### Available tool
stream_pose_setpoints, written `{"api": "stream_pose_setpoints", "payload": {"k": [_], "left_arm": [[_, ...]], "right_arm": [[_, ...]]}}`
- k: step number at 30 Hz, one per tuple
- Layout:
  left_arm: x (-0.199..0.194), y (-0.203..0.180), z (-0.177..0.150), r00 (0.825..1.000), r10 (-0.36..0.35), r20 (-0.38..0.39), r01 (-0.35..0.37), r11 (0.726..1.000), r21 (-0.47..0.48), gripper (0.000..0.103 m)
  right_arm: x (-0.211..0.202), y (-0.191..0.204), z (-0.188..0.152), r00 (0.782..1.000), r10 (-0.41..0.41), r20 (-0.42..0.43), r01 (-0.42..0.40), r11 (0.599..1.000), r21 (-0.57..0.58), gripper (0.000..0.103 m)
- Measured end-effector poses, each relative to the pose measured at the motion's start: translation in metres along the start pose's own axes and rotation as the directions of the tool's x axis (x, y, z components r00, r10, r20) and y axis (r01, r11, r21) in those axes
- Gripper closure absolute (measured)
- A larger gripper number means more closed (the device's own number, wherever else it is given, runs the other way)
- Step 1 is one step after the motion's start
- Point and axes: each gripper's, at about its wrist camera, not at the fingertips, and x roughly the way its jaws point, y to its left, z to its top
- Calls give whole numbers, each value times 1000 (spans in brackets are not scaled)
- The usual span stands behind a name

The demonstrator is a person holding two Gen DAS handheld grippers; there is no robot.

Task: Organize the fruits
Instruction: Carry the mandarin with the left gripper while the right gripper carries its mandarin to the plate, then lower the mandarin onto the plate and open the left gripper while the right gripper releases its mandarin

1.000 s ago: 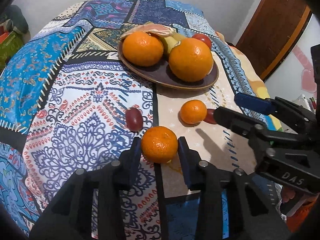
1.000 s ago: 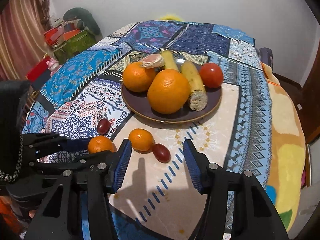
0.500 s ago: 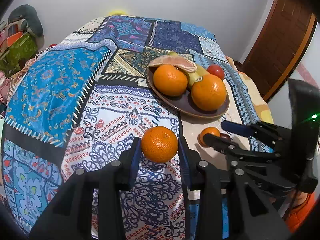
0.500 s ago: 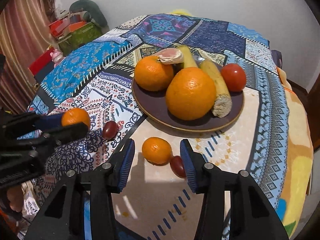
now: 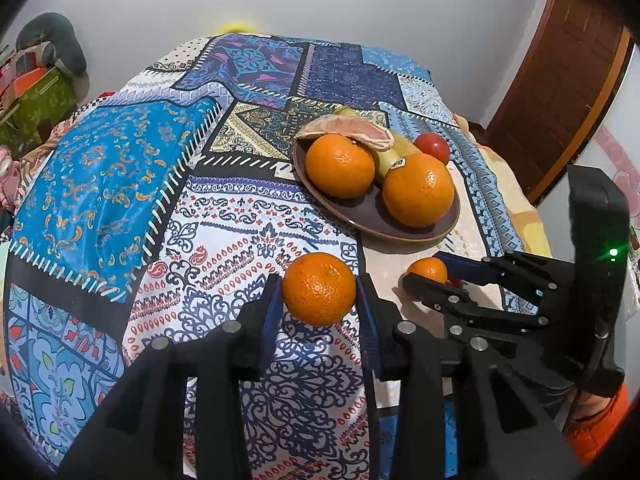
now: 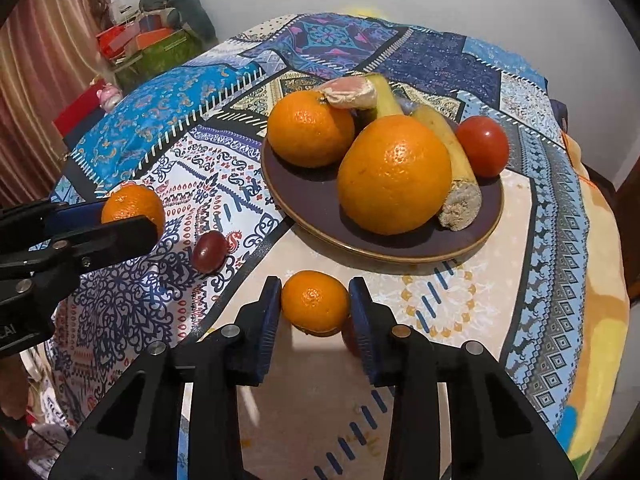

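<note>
Left gripper [image 5: 318, 304]: you are holding a mandarin [image 5: 319, 289] between its blue pads, lifted clear of the patterned cloth [image 5: 224, 216] on the tabletop.
Right gripper [image 6: 314, 316]: you have just been closing its jaws, and the pads are now pressing both sides of a second mandarin [image 6: 315, 303] that is sitting on the cloth in front of the plate [image 6: 304, 200].
Red grapes: one [image 6: 209, 251] is lying on the cloth between your two grippers; another [image 6: 349, 336] is peeking out just behind the right pad.
Plate: it is carrying two large oranges [image 6: 394, 174], two bananas [image 6: 452, 148], a tomato [image 6: 482, 146] and a pale citrus wedge [image 6: 350, 90].
</note>
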Motion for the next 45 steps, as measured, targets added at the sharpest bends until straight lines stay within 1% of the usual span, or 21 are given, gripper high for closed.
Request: {"api": "stream_pose_setpoints", "payload": {"k": [4, 11, 15, 19, 25, 34, 38, 45], "left_arm": [[-4, -4, 6, 1000, -4, 16, 4, 1000, 6, 66], [-7, -21, 25, 999, -20, 50, 18, 999, 30, 66], [3, -32, 35, 998, -29, 51, 27, 999, 47, 66], [17, -39, 42, 999, -29, 39, 27, 998, 57, 66], [41, -42, 49, 1000, -22, 6, 21, 998, 62, 66], [71, -44, 53, 999, -25, -28, 27, 997, 66, 66], [74, -45, 54, 1000, -10, -18, 12, 997, 74, 66], [78, -41, 55, 1000, -13, -21, 15, 998, 61, 66]], "right_arm": [[-14, -6, 2, 999, -1, 37, 0, 1000, 17, 71], [-42, -28, 8, 993, -37, 114, 30, 998, 58, 71], [-52, -45, 11, 987, -64, 145, 52, 995, 86, 71], [-55, -60, 14, 984, -85, 158, 67, 991, 115, 71], [-51, -76, 19, 981, -98, 168, 74, 987, 145, 71], [-28, -98, 35, 981, -107, 161, 78, 981, 175, 71], [-15, -104, 40, 982, -118, 149, 89, 978, 186, 71], [1, -103, 44, 983, -122, 135, 97, 979, 181, 71]]}}
